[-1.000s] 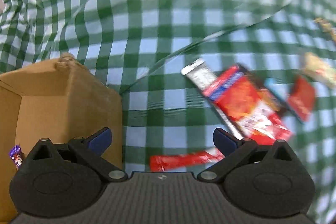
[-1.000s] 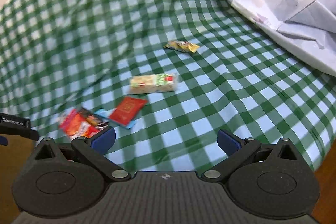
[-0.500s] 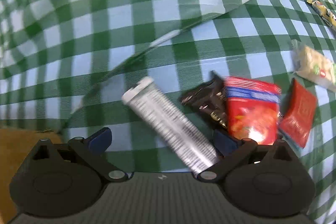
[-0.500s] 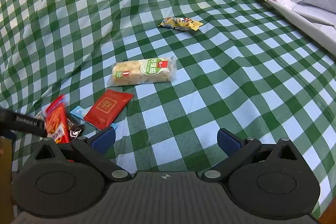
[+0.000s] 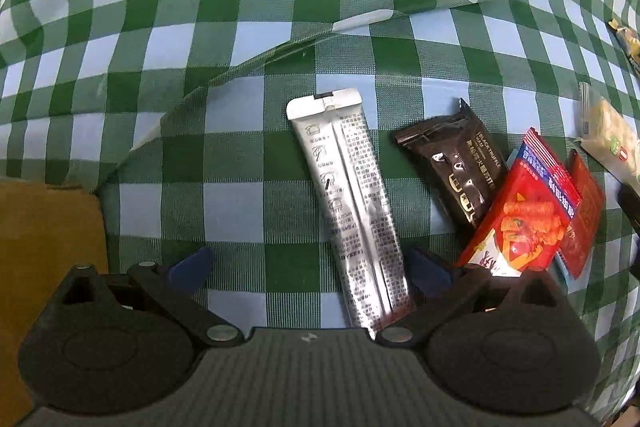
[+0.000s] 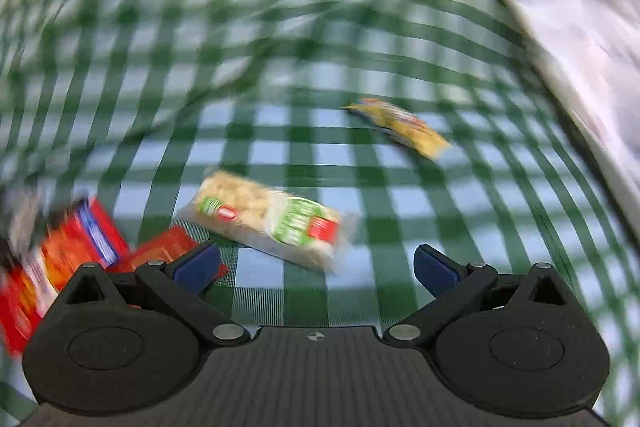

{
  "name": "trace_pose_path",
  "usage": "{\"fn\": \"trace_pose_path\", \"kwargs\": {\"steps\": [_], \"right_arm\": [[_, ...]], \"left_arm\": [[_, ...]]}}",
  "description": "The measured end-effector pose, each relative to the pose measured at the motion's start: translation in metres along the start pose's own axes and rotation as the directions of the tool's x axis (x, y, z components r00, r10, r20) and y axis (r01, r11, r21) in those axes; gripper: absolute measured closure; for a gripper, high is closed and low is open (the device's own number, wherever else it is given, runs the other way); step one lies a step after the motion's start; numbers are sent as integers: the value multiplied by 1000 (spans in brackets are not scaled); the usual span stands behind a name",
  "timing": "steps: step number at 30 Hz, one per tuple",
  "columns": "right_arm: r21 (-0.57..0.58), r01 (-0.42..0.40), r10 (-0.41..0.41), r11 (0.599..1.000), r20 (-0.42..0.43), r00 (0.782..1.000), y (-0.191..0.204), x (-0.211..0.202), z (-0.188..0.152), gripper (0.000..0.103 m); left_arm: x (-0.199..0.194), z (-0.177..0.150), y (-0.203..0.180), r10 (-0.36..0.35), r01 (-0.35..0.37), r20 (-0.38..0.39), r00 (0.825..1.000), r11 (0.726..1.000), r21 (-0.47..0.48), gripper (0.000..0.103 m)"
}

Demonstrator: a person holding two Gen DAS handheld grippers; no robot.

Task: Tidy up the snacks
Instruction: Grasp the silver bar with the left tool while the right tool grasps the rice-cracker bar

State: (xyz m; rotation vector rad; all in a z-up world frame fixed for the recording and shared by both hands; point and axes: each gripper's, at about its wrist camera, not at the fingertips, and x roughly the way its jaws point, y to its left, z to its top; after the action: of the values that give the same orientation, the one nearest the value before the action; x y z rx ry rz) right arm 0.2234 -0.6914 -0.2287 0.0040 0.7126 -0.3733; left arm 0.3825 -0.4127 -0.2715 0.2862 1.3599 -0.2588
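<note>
My left gripper point(image 5: 308, 269) is open over the checked cloth, and a long silver stick pack point(image 5: 352, 203) lies between its fingers, close to the right one. Right of the stick pack lie a black snack pack point(image 5: 460, 171), a red chips bag point(image 5: 524, 223) and a flat red packet point(image 5: 584, 219). My right gripper point(image 6: 316, 267) is open and empty, just in front of a clear pack of pale crackers point(image 6: 268, 219). A yellow wrapper point(image 6: 400, 127) lies farther off. The chips bag point(image 6: 56, 251) and the flat red packet point(image 6: 168, 247) show at left in the right wrist view, blurred.
A brown cardboard box point(image 5: 44, 247) stands at the left edge of the left wrist view. The green-and-white checked cloth point(image 5: 240, 27) has a raised fold across it. A pale sheet point(image 6: 580, 27) lies at the far right. The cracker pack also shows in the left wrist view point(image 5: 608, 143).
My left gripper has moved right, away from the box, and down over the silver stick pack. My right gripper has dropped toward the cracker pack and is still moving fast, with its view blurred.
</note>
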Motion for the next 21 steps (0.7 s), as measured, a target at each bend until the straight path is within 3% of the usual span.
{"fn": "trace_pose_path", "kwargs": {"steps": [3,6,8,9,10,11,12,13,14,18,21], "right_arm": [[-107,-27,25,994,-19,999,8,26,13,1],[-118,-93,84,989,-79,993,9,50,25,1],[-79,-121,115,990,-69,991,9,58,27,1],[-64,-131,126,989,-78,989,7,60,28,1],[-46,-146,142,988,-80,987,4,60,28,6],[-24,-170,167,985,-75,983,1,57,26,18],[-17,-168,167,986,-61,984,1,52,24,28],[-17,-161,160,987,-48,986,1,46,22,51],[-6,-160,160,987,-41,986,3,40,18,65],[140,-106,111,984,-30,993,-3,24,5,65],[206,-49,45,977,24,999,-8,-1,0,65]], "left_arm": [[-2,9,-6,0,0,-3,1000,1000,5,0],[-4,7,-13,0,0,-7,1000,1000,24,0],[-6,9,-14,-2,2,5,1000,999,37,4],[-11,10,-14,-3,2,29,1000,999,35,16],[-18,9,-14,-15,13,52,999,999,38,42],[-24,7,-16,-22,19,74,997,998,52,63],[-30,6,-18,-24,18,87,996,997,68,77],[-33,6,-18,-31,24,90,996,997,73,82],[-36,4,-19,-38,31,96,995,997,72,83],[-57,-14,-18,-49,35,150,987,995,96,84],[-87,-30,-12,-81,57,211,974,992,116,84]]}}
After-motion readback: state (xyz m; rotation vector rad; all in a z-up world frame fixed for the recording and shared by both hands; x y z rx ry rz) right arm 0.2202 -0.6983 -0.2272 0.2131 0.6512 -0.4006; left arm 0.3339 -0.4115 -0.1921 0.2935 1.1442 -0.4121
